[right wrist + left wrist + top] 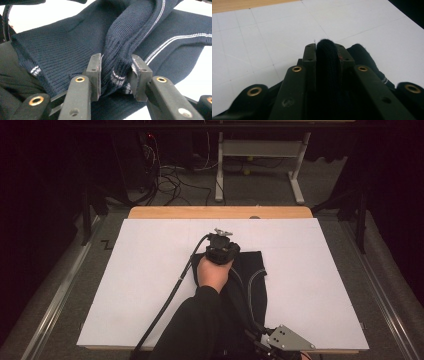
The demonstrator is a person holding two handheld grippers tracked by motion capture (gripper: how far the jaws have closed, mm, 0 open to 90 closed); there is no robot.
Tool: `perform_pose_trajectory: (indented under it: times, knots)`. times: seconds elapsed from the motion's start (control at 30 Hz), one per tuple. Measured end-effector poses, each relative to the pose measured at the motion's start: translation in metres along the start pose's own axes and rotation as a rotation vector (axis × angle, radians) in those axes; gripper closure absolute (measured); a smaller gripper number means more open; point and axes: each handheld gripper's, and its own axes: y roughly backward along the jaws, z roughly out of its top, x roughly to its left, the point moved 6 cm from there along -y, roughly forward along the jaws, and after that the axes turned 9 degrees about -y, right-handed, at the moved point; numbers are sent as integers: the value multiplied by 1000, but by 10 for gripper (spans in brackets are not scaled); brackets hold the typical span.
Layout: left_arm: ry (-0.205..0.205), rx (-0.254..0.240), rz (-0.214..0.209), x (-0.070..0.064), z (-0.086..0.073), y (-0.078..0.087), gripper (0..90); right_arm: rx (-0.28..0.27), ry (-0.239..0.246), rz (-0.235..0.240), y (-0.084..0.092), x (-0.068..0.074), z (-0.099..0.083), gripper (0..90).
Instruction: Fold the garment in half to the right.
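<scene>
A dark navy ribbed garment (pixel 252 275) with thin white stripes lies crumpled on the white board (pixel 150 270), right of centre. At the garment's far end, a hand holds my left gripper (pixel 222 240). In the left gripper view, the left gripper (pixel 327 48) is shut on a raised fold of the dark fabric (pixel 362 55), which fills the gap between its pads. My right gripper (pixel 265 340) sits at the board's near edge, under its grey plate. The right gripper view shows the right gripper (pixel 116 72) shut on a bunched striped edge of the garment (pixel 62 45).
The board rests on a wooden table (pixel 220 212) whose far edge shows as a strip. A black cable (pixel 170 300) trails from the left gripper back across the board beside a dark sleeve (pixel 195 325). A desk frame (pixel 260 150) and floor cables stand beyond the table.
</scene>
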Motion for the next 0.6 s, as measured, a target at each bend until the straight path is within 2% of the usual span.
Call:
perform_pose_trajectory:
  times: [0.17,0.37,0.5,0.6]
  knots:
    - [-7,-11,-22,-6,3,-4,634,5,-10,-4,4,-3,-3,634]
    - [-12,-37,-44,-11,6,-5,511,-11,-31,-19,12,-11,-4,619]
    - [-19,-47,-35,-13,7,-3,398,-27,-52,-28,18,-17,-4,618]
    - [-39,-48,-34,-13,8,0,363,-40,-60,-33,22,-19,-3,618]
